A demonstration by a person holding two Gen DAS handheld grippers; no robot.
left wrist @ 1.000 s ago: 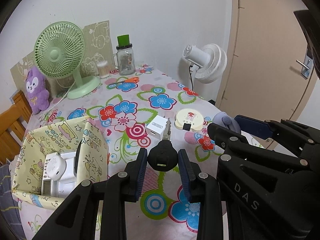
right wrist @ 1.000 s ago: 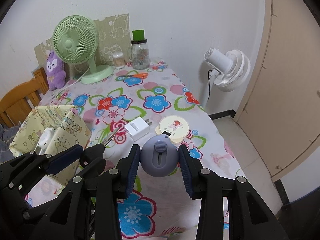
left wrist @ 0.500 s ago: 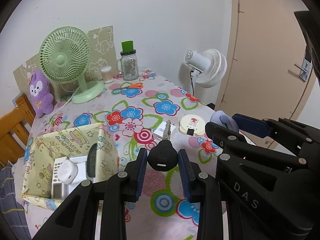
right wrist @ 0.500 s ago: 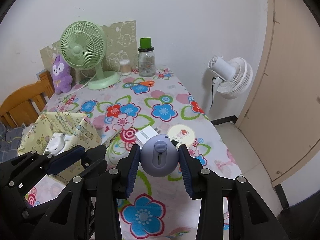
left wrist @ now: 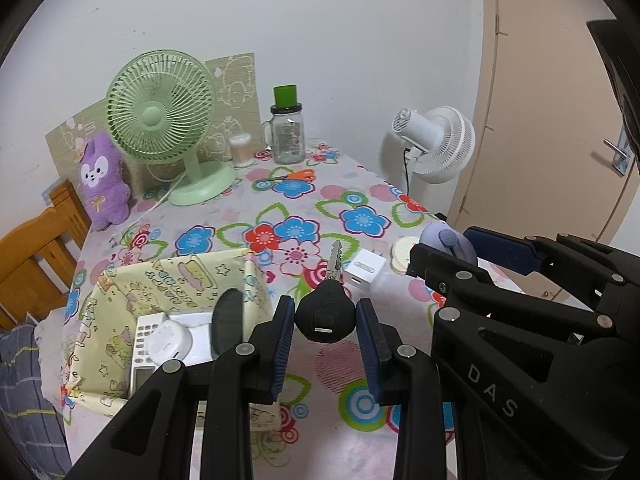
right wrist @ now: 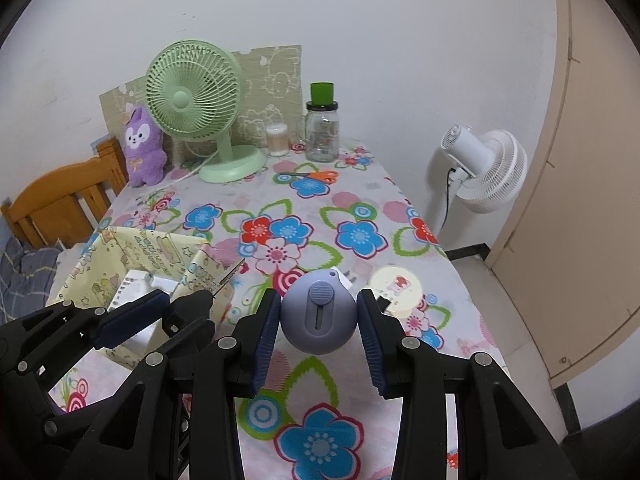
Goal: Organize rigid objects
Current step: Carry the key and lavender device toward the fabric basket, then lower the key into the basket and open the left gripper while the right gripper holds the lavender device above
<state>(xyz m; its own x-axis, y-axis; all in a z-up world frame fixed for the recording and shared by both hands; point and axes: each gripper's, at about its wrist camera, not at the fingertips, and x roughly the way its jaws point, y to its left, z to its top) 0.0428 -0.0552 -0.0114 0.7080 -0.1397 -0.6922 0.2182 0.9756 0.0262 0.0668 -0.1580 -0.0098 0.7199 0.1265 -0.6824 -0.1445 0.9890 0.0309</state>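
Note:
My left gripper is shut on a black-headed key, its metal blade pointing away over the flowered table. My right gripper is shut on a round lilac gadget with a slider; the same gadget shows at the right of the left wrist view. Both hang above the table's near part. To the left stands a yellow patterned box holding white devices and a dark oval thing. A white charger cube and a round cream case lie on the cloth beyond the grippers.
A green desk fan, a purple plush, a glass jar with a green cup on top, a cotton-swab tub and orange scissors stand at the far end. A white floor fan, a door and a wooden chair surround the table.
Both grippers have risen and drawn back from the table, each keeping its object. More of the table and the yellow box shows now.

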